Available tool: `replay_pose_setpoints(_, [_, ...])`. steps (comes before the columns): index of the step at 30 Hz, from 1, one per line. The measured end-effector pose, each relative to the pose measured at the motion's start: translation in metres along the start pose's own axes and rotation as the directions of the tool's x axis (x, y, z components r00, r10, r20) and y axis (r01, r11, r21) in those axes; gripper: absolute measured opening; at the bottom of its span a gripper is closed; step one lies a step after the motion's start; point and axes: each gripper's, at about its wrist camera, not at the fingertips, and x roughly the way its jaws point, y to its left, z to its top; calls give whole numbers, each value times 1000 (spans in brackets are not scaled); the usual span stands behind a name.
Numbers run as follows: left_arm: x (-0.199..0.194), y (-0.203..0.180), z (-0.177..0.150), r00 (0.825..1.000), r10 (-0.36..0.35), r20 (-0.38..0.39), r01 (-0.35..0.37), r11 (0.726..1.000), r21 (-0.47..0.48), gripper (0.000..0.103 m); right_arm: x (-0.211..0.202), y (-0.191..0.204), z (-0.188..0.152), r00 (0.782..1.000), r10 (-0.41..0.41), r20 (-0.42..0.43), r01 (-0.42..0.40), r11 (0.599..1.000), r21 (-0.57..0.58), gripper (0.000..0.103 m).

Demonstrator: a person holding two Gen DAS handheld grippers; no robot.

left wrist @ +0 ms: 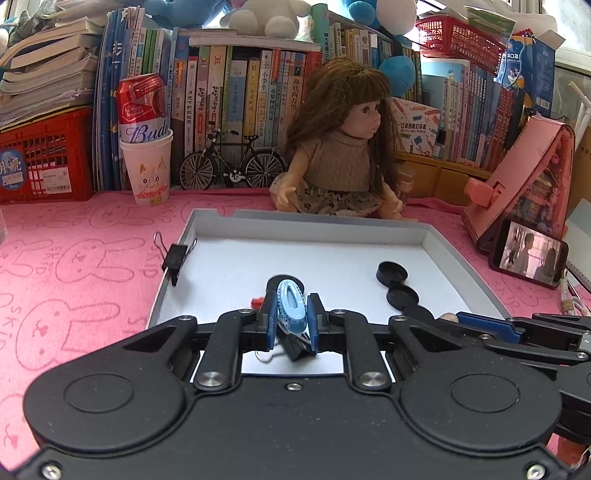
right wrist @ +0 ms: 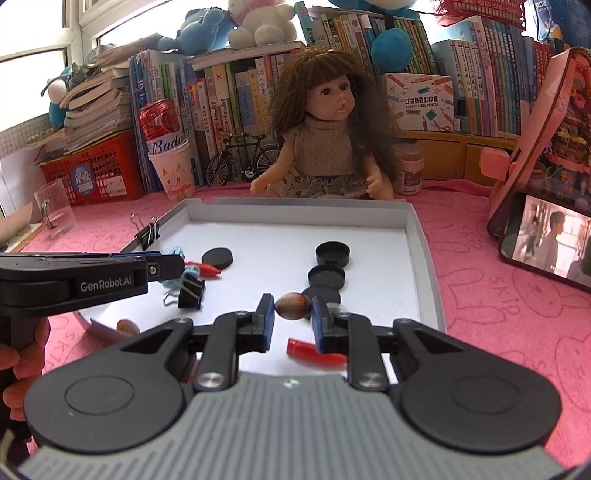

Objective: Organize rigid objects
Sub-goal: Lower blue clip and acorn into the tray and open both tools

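Nut point(right wrist: 292, 305) first — small, brown, hard and smooth, probably a hazelnut, pinched across its middle by the right gripper point(right wrist: 291, 308) above the white tray's point(right wrist: 413, 236) near edge. Round and slick, it could squirt out. The left gripper point(left wrist: 291, 308) is clamped on a light blue plastic clip point(left wrist: 291, 306) — stiff, nearly weightless — near 2 stacked black caps point(left wrist: 397, 286).

Daylit window point(right wrist: 55, 29), crowded bookshelf point(left wrist: 240, 92), pink tablecloth point(left wrist: 74, 258).
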Motion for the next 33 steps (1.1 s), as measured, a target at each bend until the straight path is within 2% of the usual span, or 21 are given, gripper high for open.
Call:
replay_pose_setpoints(8, [14, 16, 19, 1000, 27, 3, -27, 1000, 13, 16, 8, -12, 8, 999, -35, 6, 35, 999, -23, 26])
replay_pose_setpoints(13, [25, 27, 18, 998, 60, -30, -59, 998, 14, 16, 17, -30, 13, 995, -100, -10, 100, 995, 1, 26])
replay_pose_setpoints(17, [31, 26, 14, 997, 64, -51, -62, 998, 34, 16, 22, -30, 9, 988, -153, -19, 153, 988, -33, 26])
replay_pose_setpoints(30, [36, 22, 5, 996, 62, -61, -59, 997, 45, 17, 30, -33, 2, 990, -131, -59, 131, 991, 9, 27])
replay_pose_setpoints(33, [34, 21, 6, 996, 58, -62, -55, 997, 46, 18, 29, -34, 1, 991, -120, -56, 121, 992, 25, 33])
